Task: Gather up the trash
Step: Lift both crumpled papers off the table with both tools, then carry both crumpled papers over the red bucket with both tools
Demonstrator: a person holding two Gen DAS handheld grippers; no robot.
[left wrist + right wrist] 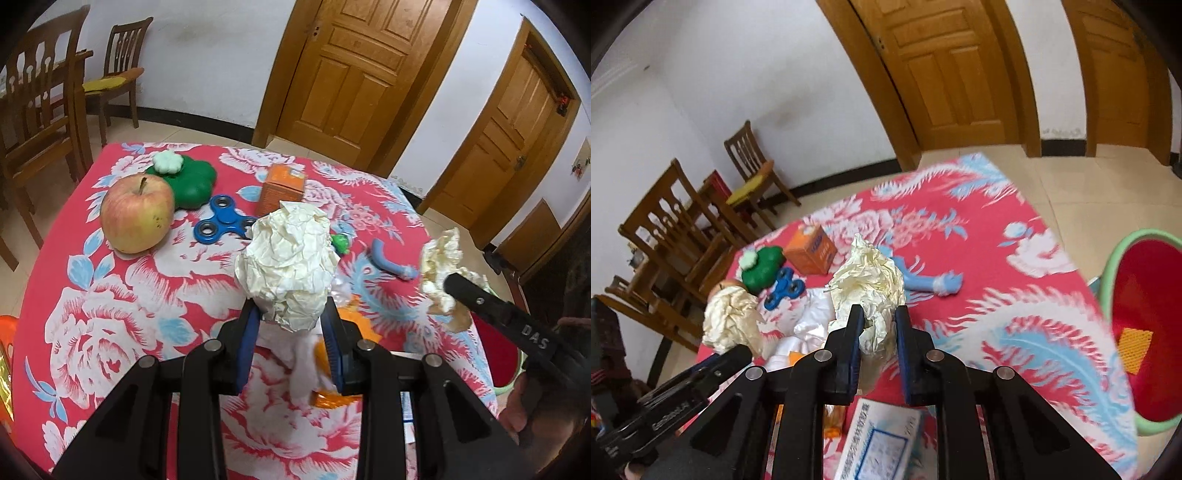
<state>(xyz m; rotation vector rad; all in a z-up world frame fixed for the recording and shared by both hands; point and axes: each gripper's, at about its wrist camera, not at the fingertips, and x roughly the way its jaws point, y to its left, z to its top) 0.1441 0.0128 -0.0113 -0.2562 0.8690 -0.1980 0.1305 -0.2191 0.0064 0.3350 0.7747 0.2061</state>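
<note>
Crumpled cream paper wads, one per gripper, both lifted off the table. Left gripper (291, 332) pinching the larger rounded wad (288, 266) between blue pads; right gripper (879, 332) clamped on the ragged wad (868, 288). Green-rimmed red plastic bin (1145, 317) off to the right of the right gripper's fingers, beyond the table edge, so right hand much nearer to it. Farther ahead on the red floral tablecloth (110, 332): blue fidget spinner (223, 221), red-yellow apple (136, 214), orange carton (282, 188), not trash by the look.
</note>
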